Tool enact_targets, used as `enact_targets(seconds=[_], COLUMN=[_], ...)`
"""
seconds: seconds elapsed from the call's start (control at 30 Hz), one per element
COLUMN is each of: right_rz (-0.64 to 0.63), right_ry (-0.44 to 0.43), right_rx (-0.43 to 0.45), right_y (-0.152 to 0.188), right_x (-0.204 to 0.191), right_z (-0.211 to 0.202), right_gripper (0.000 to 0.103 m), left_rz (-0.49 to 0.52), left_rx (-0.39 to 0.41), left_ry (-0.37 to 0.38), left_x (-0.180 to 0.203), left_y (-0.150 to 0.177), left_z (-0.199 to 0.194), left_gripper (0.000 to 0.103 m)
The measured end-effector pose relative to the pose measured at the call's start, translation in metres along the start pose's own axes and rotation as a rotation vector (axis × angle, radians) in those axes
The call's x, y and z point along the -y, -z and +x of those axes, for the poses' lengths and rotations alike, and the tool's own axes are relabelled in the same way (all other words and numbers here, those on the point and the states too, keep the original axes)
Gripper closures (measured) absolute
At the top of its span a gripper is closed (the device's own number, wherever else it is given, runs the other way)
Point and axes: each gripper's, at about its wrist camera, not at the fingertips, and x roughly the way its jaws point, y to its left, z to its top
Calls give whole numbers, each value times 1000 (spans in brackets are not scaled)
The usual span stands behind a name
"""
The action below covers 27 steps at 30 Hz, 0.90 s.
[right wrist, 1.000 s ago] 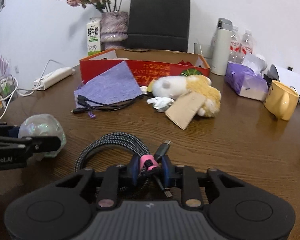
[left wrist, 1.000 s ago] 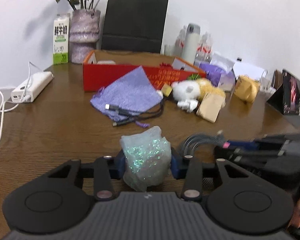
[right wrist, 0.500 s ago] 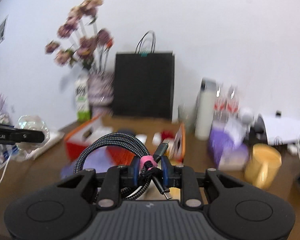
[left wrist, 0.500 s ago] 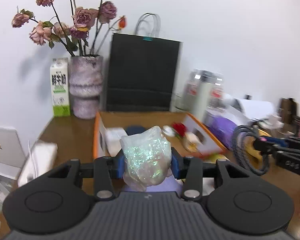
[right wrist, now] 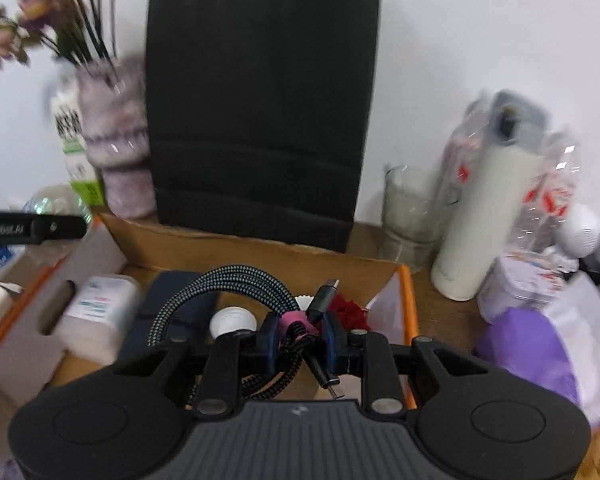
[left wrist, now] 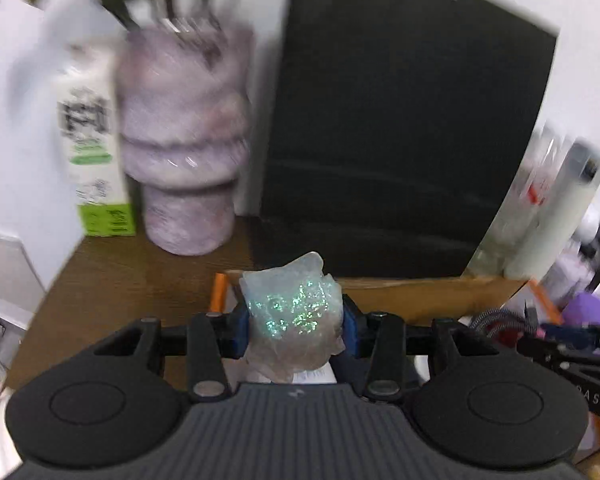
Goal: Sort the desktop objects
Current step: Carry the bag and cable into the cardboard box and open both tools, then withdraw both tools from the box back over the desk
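**Two held items above open box**

Left gripper [left wrist: 294, 330]: fingers have just been easing apart, the glittery translucent lump [left wrist: 294, 316] still pinched between them, over the cardboard box [right wrist: 204, 246].
Right gripper [right wrist: 298, 340]: fingers clamped on coiled braided cable [right wrist: 228, 284], above box interior.
Behind the box: black paper bag [right wrist: 260, 100].

Two grippers showing: left gripper [left wrist: 293, 322], right gripper [right wrist: 299, 336]. One glittery translucent lump [left wrist: 294, 316] sitting between left pads. One braided cable coil [right wrist: 224, 288] sitting between right pads, one pink strap [right wrist: 293, 317] binding it.

One open cardboard box [right wrist: 204, 242] lying below. Inside showing: one white tub [right wrist: 96, 314], one dark flat pouch [right wrist: 172, 312], one white round cap [right wrist: 233, 321], one red cluster [right wrist: 348, 309].

Standing behind: one black paper bag [right wrist: 260, 100], one vase [left wrist: 182, 140], one milk carton [left wrist: 96, 152], one glass [right wrist: 410, 212], one white flask [right wrist: 486, 216]. One purple pack [right wrist: 528, 350] lying at right.
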Motion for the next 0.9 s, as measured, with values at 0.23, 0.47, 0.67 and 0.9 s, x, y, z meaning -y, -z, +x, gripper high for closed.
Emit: enact_targets(seconds=[0.23,0.47,0.67,0.9], right_rz=[-27,79,91,69], right_ry=[9,-10,-19,-33], right_rx=[-134,-109,-127,-132], right_y=[-18,-33,-32,-8], right_x=[-4,14,16,9], right_z=[58,43,4,-42], right_gripper=[77,58,44,38], left_rz=[39,10,-7,116], left_rx=[-66,-42,-95,-112], left_ry=[-27,-19,-62,-202], left_x=[5,-1,-1,24], left_y=[-8,-18,-26,14], left_z=[38,5,-34,-83], left_gripper=[20,6,2,1])
